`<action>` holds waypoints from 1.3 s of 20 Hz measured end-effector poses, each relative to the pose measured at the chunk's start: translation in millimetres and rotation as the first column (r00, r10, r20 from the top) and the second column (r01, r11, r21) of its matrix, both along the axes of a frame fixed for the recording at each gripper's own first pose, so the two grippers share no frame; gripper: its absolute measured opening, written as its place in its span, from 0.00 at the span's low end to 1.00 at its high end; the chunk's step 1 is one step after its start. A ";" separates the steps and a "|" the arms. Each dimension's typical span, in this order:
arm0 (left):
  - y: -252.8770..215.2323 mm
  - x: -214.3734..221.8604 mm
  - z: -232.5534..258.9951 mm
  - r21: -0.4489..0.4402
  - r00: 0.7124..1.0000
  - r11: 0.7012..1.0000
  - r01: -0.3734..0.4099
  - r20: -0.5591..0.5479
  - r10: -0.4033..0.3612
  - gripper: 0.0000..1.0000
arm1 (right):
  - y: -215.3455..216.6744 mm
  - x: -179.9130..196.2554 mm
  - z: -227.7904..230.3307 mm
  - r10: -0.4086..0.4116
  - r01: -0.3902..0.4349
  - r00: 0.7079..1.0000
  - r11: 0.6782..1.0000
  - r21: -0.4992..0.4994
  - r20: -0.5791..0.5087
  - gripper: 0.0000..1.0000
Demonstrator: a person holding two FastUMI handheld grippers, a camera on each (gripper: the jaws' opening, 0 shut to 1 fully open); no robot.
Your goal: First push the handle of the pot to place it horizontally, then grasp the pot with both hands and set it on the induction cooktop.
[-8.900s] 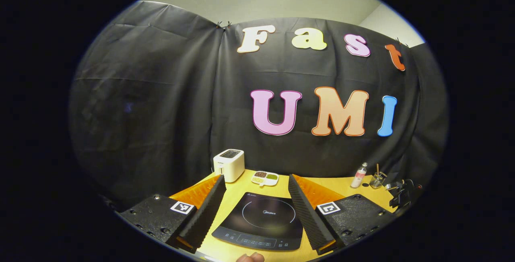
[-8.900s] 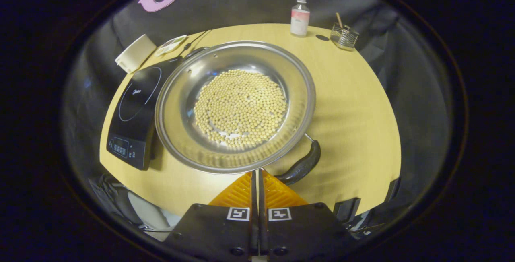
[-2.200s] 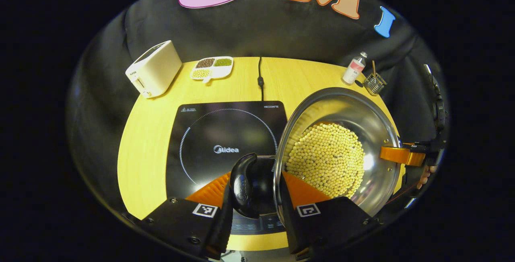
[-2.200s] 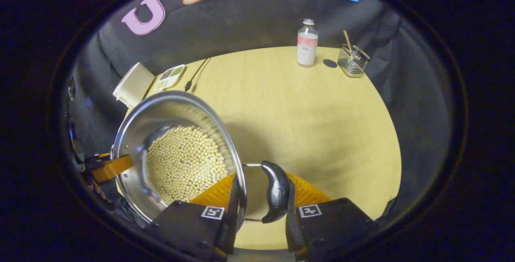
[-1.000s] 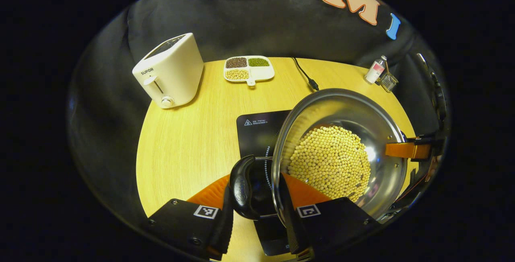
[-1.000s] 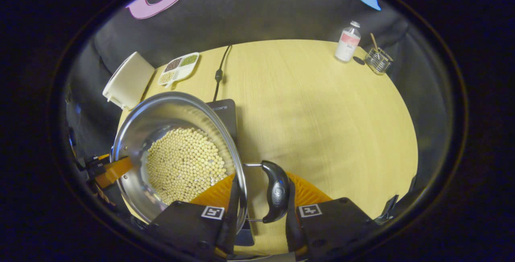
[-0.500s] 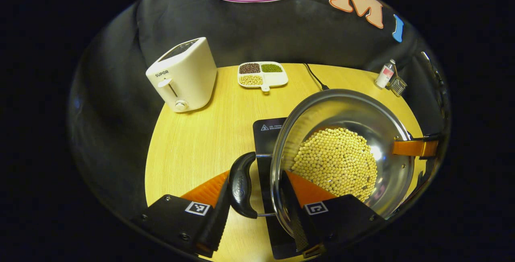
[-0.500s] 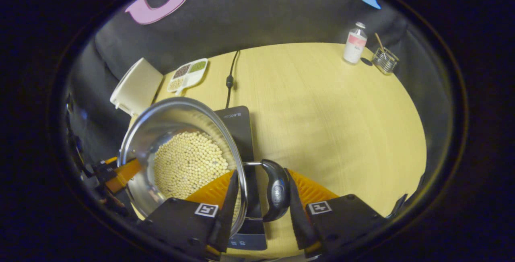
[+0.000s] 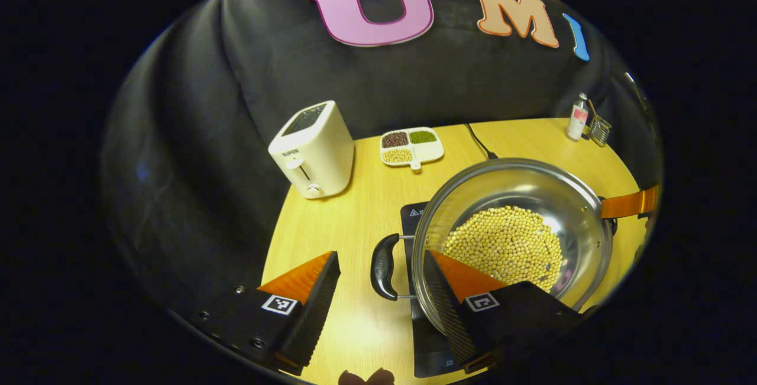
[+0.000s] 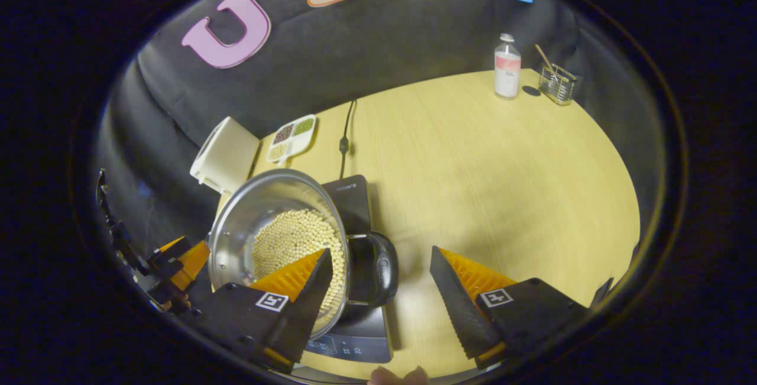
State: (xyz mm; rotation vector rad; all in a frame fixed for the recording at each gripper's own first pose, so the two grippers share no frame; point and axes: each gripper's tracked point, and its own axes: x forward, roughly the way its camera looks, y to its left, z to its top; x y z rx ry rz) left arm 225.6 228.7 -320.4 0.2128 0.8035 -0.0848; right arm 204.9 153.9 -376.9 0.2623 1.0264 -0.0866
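The pot (image 9: pixel 513 242), holding pale beans (image 9: pixel 505 247), sits on the induction cooktop (image 10: pixel 352 196), which lies on the table (image 10: pixel 491 166). The left gripper (image 9: pixel 378 302) has its jaws spread wide, one to each side of the pot's left handle (image 9: pixel 383 265) and touching neither. The right gripper (image 10: pixel 378 290) likewise has its jaws spread, apart from the right handle (image 10: pixel 378 275) beside the cooktop.

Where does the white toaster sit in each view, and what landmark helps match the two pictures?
Left gripper view: toaster stands left of centre, at the table's far-left edge.
Right gripper view: toaster lies at the left, up-left of the pot.
Shared landmark: divided snack tray, just right of the toaster.
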 end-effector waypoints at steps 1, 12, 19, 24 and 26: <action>-5.8 -6.3 11.7 -0.006 1.000 1.000 -0.016 0.020 0.016 0.87 | -6.9 -3.0 10.2 0.010 -0.011 1.000 1.000 0.011 0.019 1.00; -138.0 -113.5 166.9 -0.195 0.948 0.978 -0.080 0.290 0.135 0.87 | -117.5 -67.1 150.7 0.091 -0.096 0.909 0.995 -0.007 0.407 1.00; -181.1 -140.1 254.6 -0.183 0.879 0.983 -0.009 0.467 0.096 0.86 | -152.5 -86.4 234.2 0.076 -0.073 0.800 0.997 -0.030 0.595 0.92; -221.2 -154.5 306.7 -0.188 0.792 0.977 0.104 0.610 0.033 0.89 | -169.8 -108.0 293.6 0.105 -0.020 0.703 0.992 -0.127 0.703 0.92; -231.9 -162.9 317.5 -0.205 0.770 0.968 0.147 0.638 0.018 0.82 | -165.8 -120.9 326.1 0.125 0.007 0.623 0.986 -0.165 0.773 0.92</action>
